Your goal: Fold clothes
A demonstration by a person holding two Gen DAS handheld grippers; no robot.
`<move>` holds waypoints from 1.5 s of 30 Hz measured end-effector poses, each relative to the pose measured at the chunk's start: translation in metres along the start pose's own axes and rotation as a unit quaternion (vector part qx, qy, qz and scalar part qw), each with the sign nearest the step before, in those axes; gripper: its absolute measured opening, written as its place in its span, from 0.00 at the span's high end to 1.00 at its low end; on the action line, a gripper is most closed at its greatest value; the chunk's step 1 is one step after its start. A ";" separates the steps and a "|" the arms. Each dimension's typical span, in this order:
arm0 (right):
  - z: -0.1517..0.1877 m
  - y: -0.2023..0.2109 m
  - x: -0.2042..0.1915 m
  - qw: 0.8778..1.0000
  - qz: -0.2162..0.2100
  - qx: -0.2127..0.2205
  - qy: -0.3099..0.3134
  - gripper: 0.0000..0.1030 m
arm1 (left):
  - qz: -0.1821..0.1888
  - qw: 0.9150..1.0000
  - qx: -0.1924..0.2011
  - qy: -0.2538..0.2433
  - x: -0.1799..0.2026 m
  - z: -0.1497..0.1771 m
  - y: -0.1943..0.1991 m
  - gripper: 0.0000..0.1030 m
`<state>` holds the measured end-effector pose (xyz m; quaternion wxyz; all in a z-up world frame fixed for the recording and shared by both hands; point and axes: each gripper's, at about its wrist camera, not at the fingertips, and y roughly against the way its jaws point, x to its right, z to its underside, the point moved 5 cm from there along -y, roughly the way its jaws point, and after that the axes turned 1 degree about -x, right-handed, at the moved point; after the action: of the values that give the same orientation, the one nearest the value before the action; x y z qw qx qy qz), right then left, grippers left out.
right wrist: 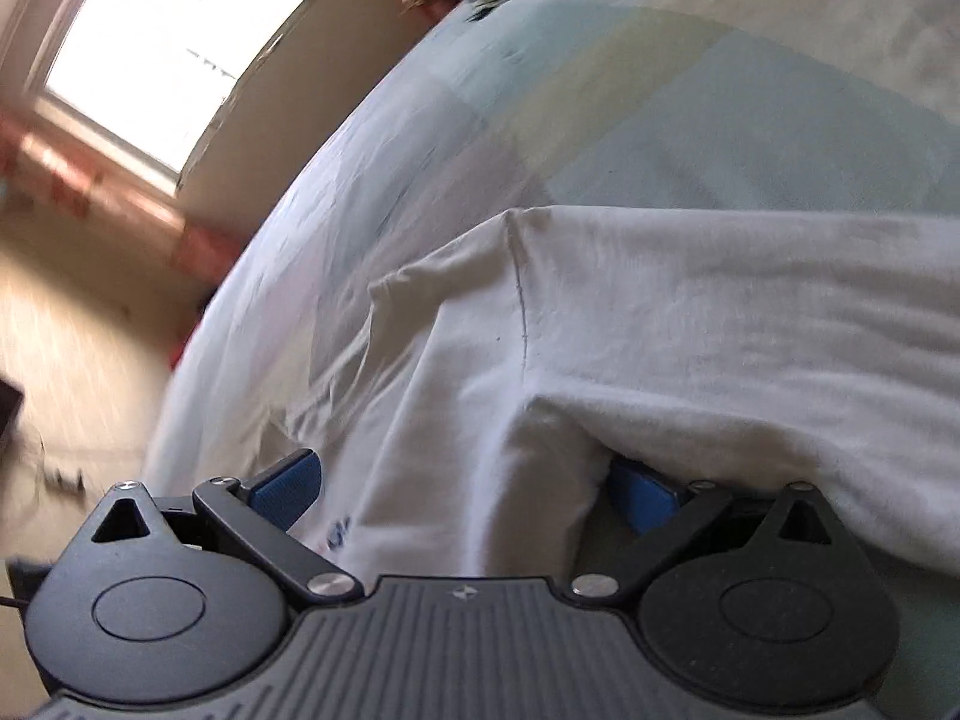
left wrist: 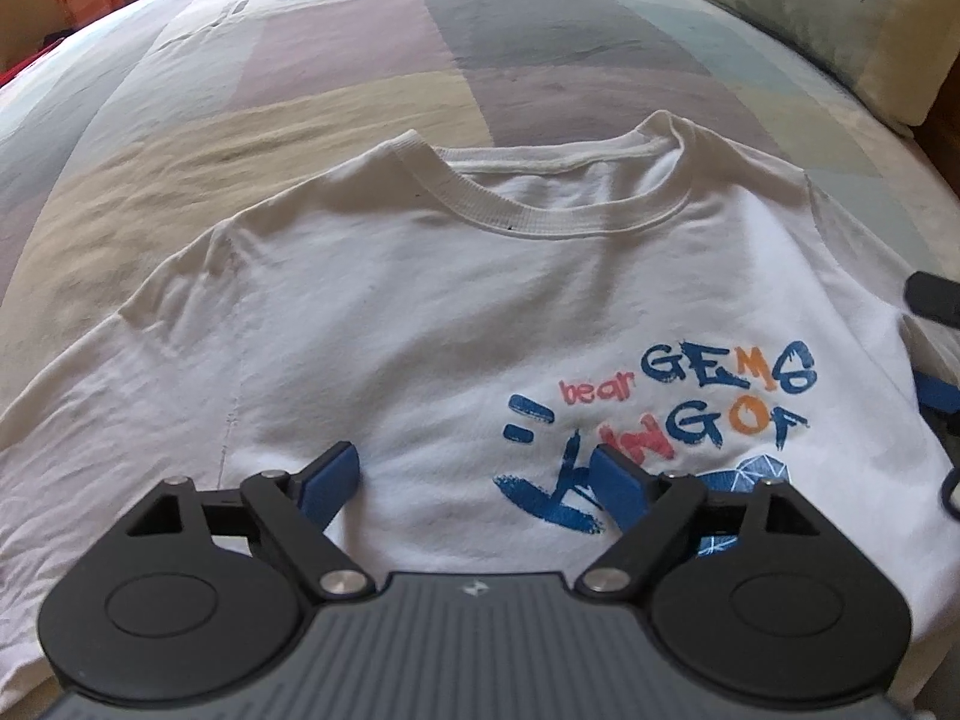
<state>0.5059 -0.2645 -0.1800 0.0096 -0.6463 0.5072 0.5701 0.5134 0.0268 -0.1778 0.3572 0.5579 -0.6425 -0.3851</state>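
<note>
Left gripper (left wrist: pixel 474 480) hovered spread over one white cotton T-shirt (left wrist: pixel 390 300), which lay flat and creased on the pastel patchwork bedsheet (left wrist: pixel 360 60); ribbed round collar (left wrist: pixel 540 204), printed lettering. One pillow (left wrist: pixel 840 18) far right. Right gripper (right wrist: pixel 462 492) spread, shirt fabric bunched between its blue fingers (right wrist: pixel 288 486).
</note>
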 end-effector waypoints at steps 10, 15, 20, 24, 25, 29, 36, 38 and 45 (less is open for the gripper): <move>-0.013 -0.008 0.009 0.996 -0.058 -0.001 -0.073 0.00 | -0.002 1.000 0.002 0.002 0.001 0.000 0.000 0.17; -0.023 -0.013 0.011 0.996 -0.065 -0.014 -0.067 0.02 | 0.002 1.000 0.003 0.001 0.000 0.001 0.000 0.17; -0.014 0.005 0.041 0.994 -0.065 -0.025 -0.088 0.55 | 0.011 1.000 0.006 0.000 -0.001 0.001 0.000 0.17; -0.020 0.005 0.064 0.992 -0.049 -0.047 -0.108 0.91 | 0.015 1.000 0.012 -0.009 -0.001 0.004 0.001 0.16; -0.023 0.006 0.061 0.993 -0.041 -0.052 -0.096 0.91 | 0.015 1.000 0.012 -0.011 -0.001 0.004 0.001 0.16; -0.052 0.012 0.041 0.998 0.033 -0.048 0.012 0.87 | 0.020 1.000 0.012 -0.015 -0.001 0.004 0.002 0.16; -0.048 0.021 0.014 0.984 0.101 -0.101 0.110 0.71 | 0.017 0.999 0.032 -0.022 0.000 -0.002 0.013 0.18; -0.046 0.021 -0.002 0.982 0.087 -0.097 0.136 0.65 | 0.011 0.998 0.041 -0.043 0.002 -0.006 0.016 0.17; -0.040 -0.014 -0.048 0.973 0.041 -0.103 0.204 0.48 | 0.020 0.999 0.008 -0.024 -0.006 -0.001 -0.002 0.16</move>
<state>0.5523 -0.2504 -0.1380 -0.1844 -0.7248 0.4632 0.4755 0.5156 0.0323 -0.1789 0.3449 0.5382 -0.6653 -0.3856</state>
